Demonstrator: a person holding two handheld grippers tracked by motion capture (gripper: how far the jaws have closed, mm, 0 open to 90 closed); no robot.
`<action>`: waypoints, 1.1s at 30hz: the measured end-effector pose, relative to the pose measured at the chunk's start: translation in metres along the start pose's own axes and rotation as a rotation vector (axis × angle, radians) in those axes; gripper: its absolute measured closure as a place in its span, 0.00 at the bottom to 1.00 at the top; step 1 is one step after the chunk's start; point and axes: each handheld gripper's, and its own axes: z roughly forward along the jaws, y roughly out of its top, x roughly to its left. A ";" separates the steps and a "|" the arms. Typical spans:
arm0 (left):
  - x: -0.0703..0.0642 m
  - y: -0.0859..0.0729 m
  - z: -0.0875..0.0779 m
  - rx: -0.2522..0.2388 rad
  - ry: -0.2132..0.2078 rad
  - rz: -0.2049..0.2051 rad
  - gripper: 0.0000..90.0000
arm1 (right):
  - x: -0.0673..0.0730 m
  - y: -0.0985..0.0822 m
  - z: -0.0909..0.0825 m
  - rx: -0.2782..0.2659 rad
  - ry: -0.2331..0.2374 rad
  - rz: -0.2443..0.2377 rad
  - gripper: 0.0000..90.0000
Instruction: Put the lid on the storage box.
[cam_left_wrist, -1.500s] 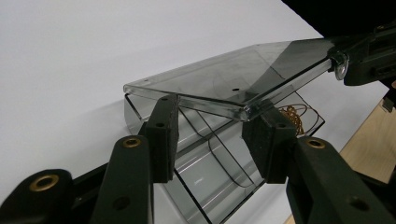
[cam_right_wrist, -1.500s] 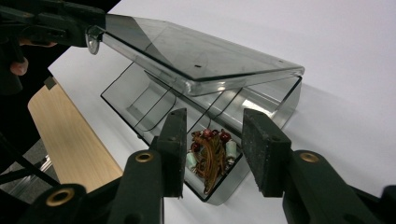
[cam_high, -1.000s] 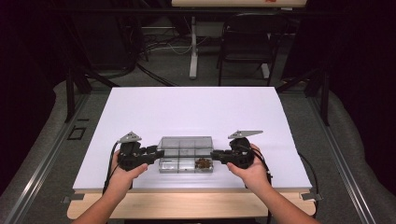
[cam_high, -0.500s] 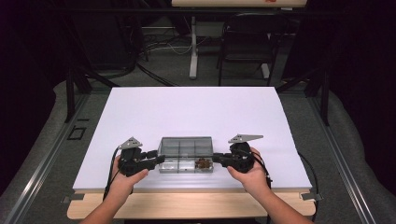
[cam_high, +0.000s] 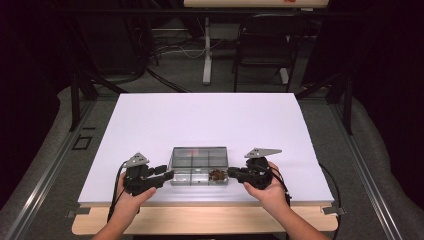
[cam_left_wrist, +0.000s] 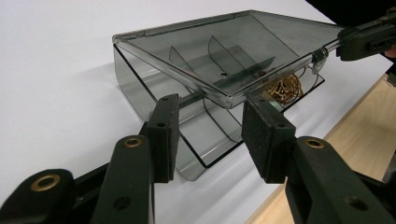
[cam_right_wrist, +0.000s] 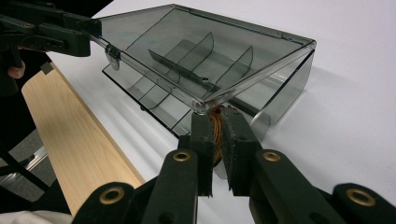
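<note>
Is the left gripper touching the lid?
Apart. In the left gripper view, the left gripper stands with its pads either side of the lid corner, bare gaps showing on both.

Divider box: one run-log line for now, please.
box: lid raised | right gripper: jaws just closing, pinching lid corner | left gripper: open astride other corner | wire coil inside

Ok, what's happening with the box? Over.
Right tool jaws just closed in, pinching lid corner. Left tool open around other corner. Box half open. Nothing blocking.
</note>
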 end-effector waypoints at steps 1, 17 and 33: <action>0.000 -0.001 0.000 -0.007 0.000 -0.001 0.64 | 0.000 0.000 -0.001 0.008 -0.002 -0.010 0.93; -0.001 -0.012 -0.001 0.000 -0.006 0.005 0.74 | 0.001 -0.010 0.002 0.010 -0.019 -0.024 0.93; -0.003 -0.017 0.001 0.020 -0.003 0.031 0.77 | 0.002 -0.020 0.006 0.006 -0.037 -0.036 0.92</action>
